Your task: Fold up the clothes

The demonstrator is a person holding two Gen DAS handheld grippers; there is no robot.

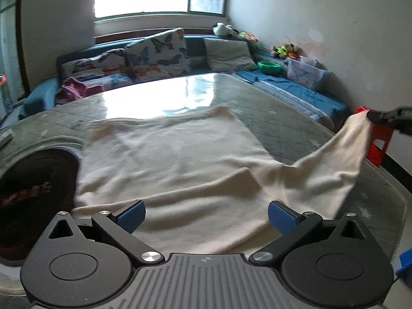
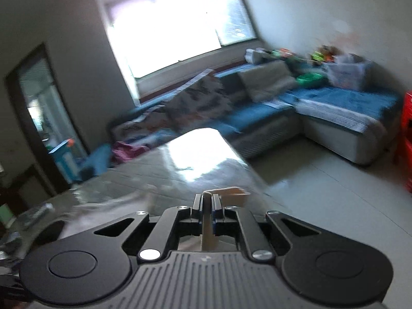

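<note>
A cream garment (image 1: 175,154) lies spread on the grey quilted table (image 1: 270,118). My left gripper (image 1: 206,215) is open just above the garment's near edge, its blue pads (image 1: 131,216) apart and holding nothing. My right gripper (image 1: 373,116) shows at the far right of the left wrist view, shut on the garment's sleeve end and lifting it off the table. In the right wrist view my right gripper (image 2: 207,200) is shut on a strip of the cream garment (image 2: 231,191) that sticks out past the fingertips. The rest of the garment is hidden there.
A dark round opening (image 1: 33,195) sits at the table's left. A blue corner sofa (image 2: 334,103) with cushions (image 1: 157,54), a clear box (image 1: 306,72) and a green bowl (image 1: 269,67) stands behind. A red stool (image 1: 378,141) is at the table's right edge.
</note>
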